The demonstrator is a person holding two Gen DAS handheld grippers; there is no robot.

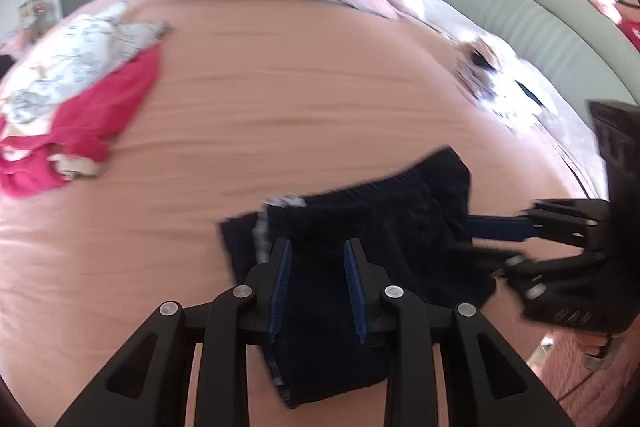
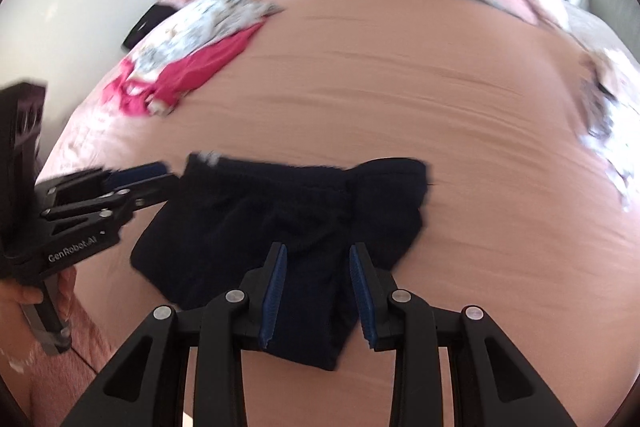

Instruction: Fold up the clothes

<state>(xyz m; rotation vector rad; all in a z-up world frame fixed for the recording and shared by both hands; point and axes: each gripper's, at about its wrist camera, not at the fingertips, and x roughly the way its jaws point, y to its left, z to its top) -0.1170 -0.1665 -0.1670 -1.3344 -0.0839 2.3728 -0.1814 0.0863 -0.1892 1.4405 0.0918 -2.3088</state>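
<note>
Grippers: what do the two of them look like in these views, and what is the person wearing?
Both grippers, left and right, are black, with silver pivot pins and ribbed blue pads inside the fingers. The left one's body carries white "GenRobot.AI" lettering. A fuzzy pink sleeve shows below it.

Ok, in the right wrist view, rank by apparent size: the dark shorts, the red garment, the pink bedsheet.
1. Pink bedsheet, largest by far.
2. Dark shorts.
3. Red garment, but it lies farther from the camera, so its true size against the shorts is unsure.

Bright daylight, glare blown out at right edges, heavy motion blur, fisheye bending, dark vignette corners
</note>
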